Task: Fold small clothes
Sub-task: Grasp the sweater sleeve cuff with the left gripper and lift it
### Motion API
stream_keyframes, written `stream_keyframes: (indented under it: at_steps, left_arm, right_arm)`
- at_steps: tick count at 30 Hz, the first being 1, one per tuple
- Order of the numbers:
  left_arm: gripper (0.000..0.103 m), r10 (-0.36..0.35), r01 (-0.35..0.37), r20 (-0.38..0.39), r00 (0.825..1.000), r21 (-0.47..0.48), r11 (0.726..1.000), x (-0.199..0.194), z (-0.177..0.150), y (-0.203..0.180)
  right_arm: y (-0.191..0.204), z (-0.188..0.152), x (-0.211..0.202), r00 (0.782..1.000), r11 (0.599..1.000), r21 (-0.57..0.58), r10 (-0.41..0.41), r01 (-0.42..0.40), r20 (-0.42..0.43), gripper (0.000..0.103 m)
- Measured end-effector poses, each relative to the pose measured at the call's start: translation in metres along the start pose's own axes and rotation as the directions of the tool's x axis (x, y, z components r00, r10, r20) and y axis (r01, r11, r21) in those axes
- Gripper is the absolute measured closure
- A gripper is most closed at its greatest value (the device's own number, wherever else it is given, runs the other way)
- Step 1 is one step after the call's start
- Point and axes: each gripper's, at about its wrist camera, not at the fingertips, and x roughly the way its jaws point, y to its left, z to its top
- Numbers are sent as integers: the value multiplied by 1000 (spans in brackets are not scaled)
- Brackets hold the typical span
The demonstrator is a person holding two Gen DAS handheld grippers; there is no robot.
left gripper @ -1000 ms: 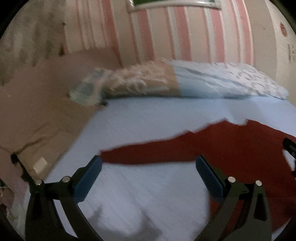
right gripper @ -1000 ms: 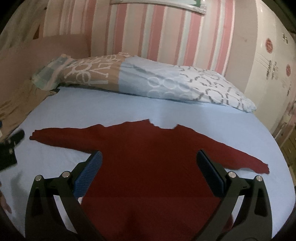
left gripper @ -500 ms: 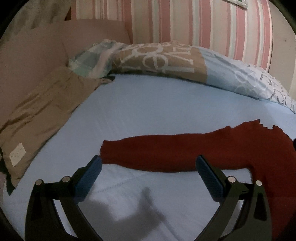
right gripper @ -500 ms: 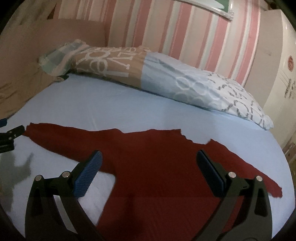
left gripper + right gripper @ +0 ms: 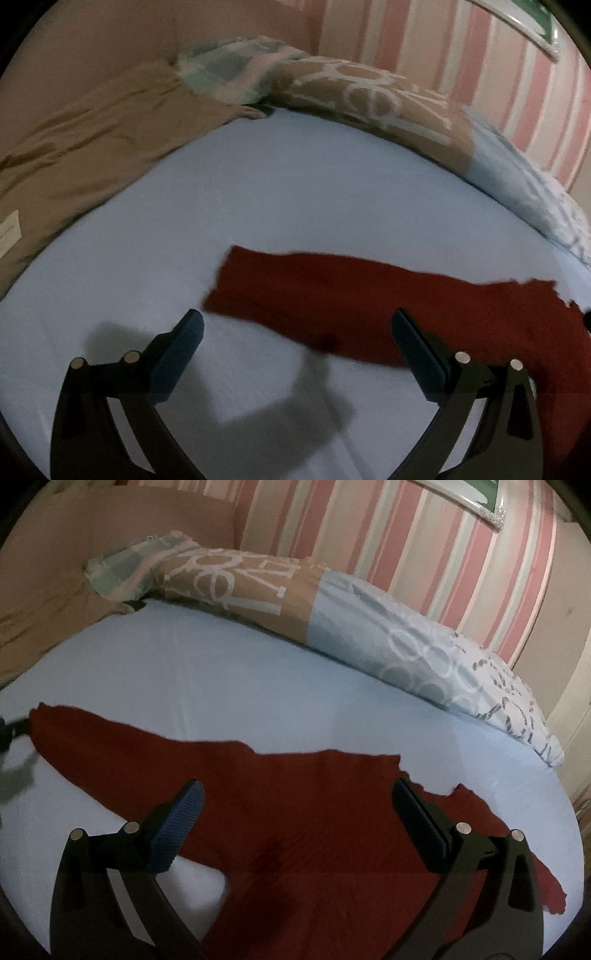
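My left gripper (image 5: 295, 332) and right gripper (image 5: 295, 805) are hanging wide open, gripping nothing. The red sweater (image 5: 295, 812) is lying flat beneath them on the blue sheet (image 5: 240, 686), with the pillow (image 5: 332, 616) and striped wall (image 5: 406, 546) ahead.

Right gripper (image 5: 295, 805) hangs over the red sweater (image 5: 295, 812) with jaws spread wide, gripping nothing. The sweater lies flat on the light blue sheet (image 5: 258, 686), sleeves extended to both sides. A patterned pillow (image 5: 332, 627) lies against the striped wall (image 5: 406, 546).
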Motion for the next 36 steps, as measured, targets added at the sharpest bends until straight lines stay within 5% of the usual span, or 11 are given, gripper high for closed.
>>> stream_keyframes:
  at_steps: [11, 12, 15, 19, 24, 31, 36]
  left_arm:
    - [3, -143, 124, -85, 986, -197, 973, 40, 11, 21]
    - [14, -132, 114, -84, 988, -194, 974, 40, 12, 21]
    - [74, -100, 84, -100, 990, -160, 984, 46, 16, 17]
    - [86, -118, 104, -102, 988, -136, 985, 50, 18, 11]
    - [89, -69, 70, -23, 997, 11, 998, 27, 20, -17]
    - [89, -150, 141, 34, 988, 176, 974, -13, 31, -85]
    - [89, -269, 260, 8, 963, 232, 937, -34, 26, -161]
  right_arm:
    - [0, -4, -1, 998, 996, -69, -54, 55, 27, 3]
    - [-2, -3, -1, 998, 996, -73, -57, 59, 29, 3]
    - [-6, -4, -3, 997, 995, -72, -67, 69, 28, 3]
    - [-9, -5, -4, 997, 995, -70, -77, 78, 22, 3]
    - [-16, -11, -2, 997, 994, -74, -80, 79, -3, 3]
    - [-62, -20, -17, 991, 992, -4, -129, 129, -13, 3]
    - [-115, -34, -36, 982, 980, 60, -188, 190, -34, 3]
